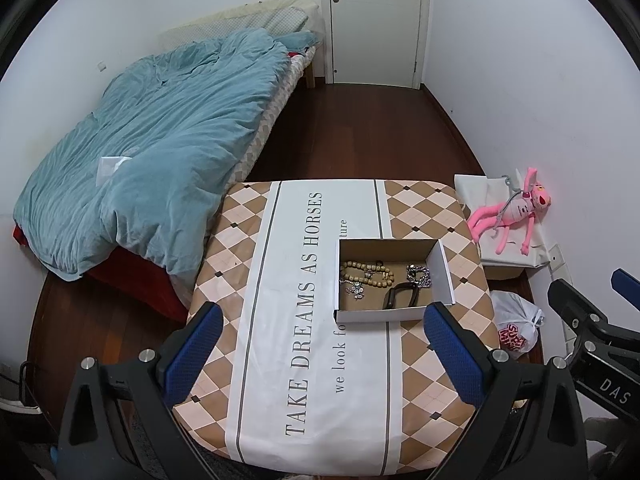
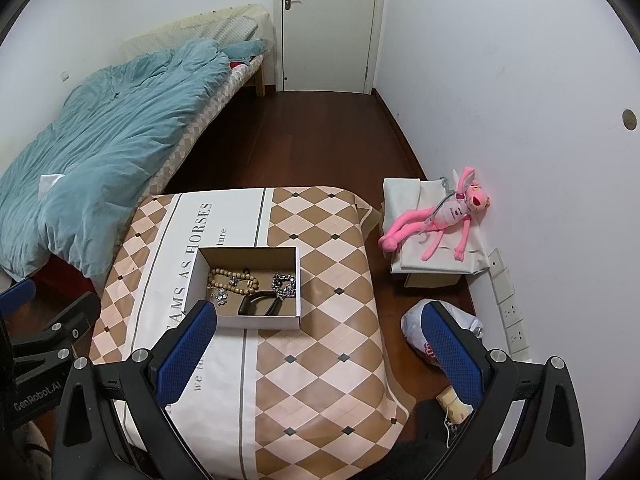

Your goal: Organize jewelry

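Observation:
A shallow cardboard box (image 1: pixel 352 316) (image 2: pixel 260 322) stands on the patterned table. Inside lie a wooden bead bracelet (image 1: pixel 366 274) (image 2: pixel 232 280), a silver chain (image 1: pixel 418 274) (image 2: pixel 284 284), small sparkly pieces (image 1: pixel 354 290) (image 2: pixel 221 296) and a black band (image 1: pixel 400 298) (image 2: pixel 258 304). My left gripper (image 1: pixel 320 344) is open and empty, held above the table's near side, in front of the box. My right gripper (image 2: pixel 316 344) is open and empty, above the table's right edge; its left finger (image 2: pixel 188 344) overlaps the box's near left corner in view.
The table (image 1: pixel 432 216) (image 2: pixel 328 240) carries a checked cloth with lettering. A bed with a blue duvet (image 1: pixel 152 152) lies left. A pink plush toy (image 2: pixel 444 212) lies on a covered box at the right wall. A white plastic bag (image 2: pixel 416 328) sits on the floor.

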`<state>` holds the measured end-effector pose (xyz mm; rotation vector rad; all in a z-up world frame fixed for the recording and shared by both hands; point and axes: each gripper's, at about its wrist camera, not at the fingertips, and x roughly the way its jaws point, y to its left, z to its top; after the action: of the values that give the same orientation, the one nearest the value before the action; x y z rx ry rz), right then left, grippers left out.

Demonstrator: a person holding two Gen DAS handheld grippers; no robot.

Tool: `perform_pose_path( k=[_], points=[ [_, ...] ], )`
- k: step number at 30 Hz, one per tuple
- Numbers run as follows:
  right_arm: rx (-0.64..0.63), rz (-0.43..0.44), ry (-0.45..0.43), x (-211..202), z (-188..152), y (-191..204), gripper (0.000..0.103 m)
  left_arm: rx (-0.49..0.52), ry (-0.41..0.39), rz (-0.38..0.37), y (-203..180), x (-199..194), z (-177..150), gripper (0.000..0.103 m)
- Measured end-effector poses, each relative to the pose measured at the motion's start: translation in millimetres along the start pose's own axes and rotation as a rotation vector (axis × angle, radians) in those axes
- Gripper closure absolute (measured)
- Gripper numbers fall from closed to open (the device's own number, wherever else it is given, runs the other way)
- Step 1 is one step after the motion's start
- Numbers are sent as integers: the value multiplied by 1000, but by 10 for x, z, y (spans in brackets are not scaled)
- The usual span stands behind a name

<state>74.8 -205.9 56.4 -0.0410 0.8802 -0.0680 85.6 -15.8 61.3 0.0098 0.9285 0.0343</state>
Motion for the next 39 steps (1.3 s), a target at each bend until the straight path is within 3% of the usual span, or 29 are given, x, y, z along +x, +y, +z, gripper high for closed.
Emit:
perform_pose_path(
  k=[39],
  points=[
    [0, 0, 15, 59, -47, -11, 0, -11, 5, -12, -76, 41, -35, 1]
  ],
)
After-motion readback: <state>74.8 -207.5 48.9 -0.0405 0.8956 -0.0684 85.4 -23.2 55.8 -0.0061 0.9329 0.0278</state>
